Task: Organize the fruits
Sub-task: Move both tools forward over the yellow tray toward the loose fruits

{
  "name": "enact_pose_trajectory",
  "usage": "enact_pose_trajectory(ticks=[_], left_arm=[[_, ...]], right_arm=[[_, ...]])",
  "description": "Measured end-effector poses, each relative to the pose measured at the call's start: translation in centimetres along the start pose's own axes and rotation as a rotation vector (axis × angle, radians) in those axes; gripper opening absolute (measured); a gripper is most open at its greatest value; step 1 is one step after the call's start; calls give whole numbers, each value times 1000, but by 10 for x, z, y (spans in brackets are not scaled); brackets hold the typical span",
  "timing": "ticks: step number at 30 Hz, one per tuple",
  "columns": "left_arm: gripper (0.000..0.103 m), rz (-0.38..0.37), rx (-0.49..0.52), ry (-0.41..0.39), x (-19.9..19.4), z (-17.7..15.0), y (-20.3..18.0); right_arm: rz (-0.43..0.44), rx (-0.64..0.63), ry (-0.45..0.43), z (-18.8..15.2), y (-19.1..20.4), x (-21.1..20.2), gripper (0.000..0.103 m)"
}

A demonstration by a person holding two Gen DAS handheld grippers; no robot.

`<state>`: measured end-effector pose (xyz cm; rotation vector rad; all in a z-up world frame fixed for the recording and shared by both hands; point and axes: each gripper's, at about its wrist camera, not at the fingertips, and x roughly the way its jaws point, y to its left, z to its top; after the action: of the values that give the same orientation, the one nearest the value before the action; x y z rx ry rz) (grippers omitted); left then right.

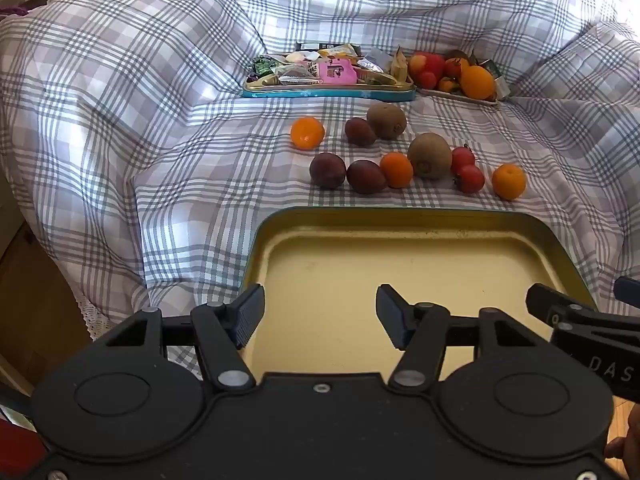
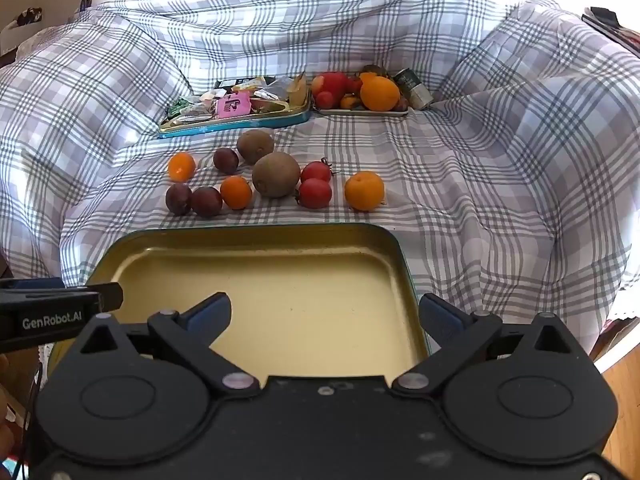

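While loose fruits (image 2: pixel 276 174) lie beyond the tray (image 2: pixel 256 236), each hand-held gripper, left (image 1: pixel 320 316) and right (image 2: pixel 324 320), gapes empty.

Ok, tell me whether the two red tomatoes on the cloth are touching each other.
Touching. In the right wrist view the far tomato overlaps the near tomato with no cloth between; the left wrist view agrees.

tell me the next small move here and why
Probably reach the right tongs forward to the rightmost orange and close on it. Both tongs are open and hold nothing, the yellow tin tray beneath them has no fruit in it, and that orange lies apart from the other loose fruit, just beyond the tray's far right corner.
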<state>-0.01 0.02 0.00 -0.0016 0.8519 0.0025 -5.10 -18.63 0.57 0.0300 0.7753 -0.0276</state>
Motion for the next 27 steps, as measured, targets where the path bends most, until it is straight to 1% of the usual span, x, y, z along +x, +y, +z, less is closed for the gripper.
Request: enact_pose_trajectory(ticks=[9,15,19,21,24,27], left_arm=[[64,3,3,1,-1,-1,0],[64,16,10,8,0,1,-1],[64,13,8,0,-1,1,-1],[64,4,1,-3,-2,1,-1],[64,4,1,-4,-2,1,-1],[64,4,2,-5,-2,2,-1]], right_arm=[[-3,7,3,0,1,-1,103],[-9,33,17,0,-3,0,103],[1,49,36,0,-4,2,103],[3,49,44,0,-4,4,98],[8,48,50,-1,-3,4,94],[34,43,43,-1,-1,3,93]])
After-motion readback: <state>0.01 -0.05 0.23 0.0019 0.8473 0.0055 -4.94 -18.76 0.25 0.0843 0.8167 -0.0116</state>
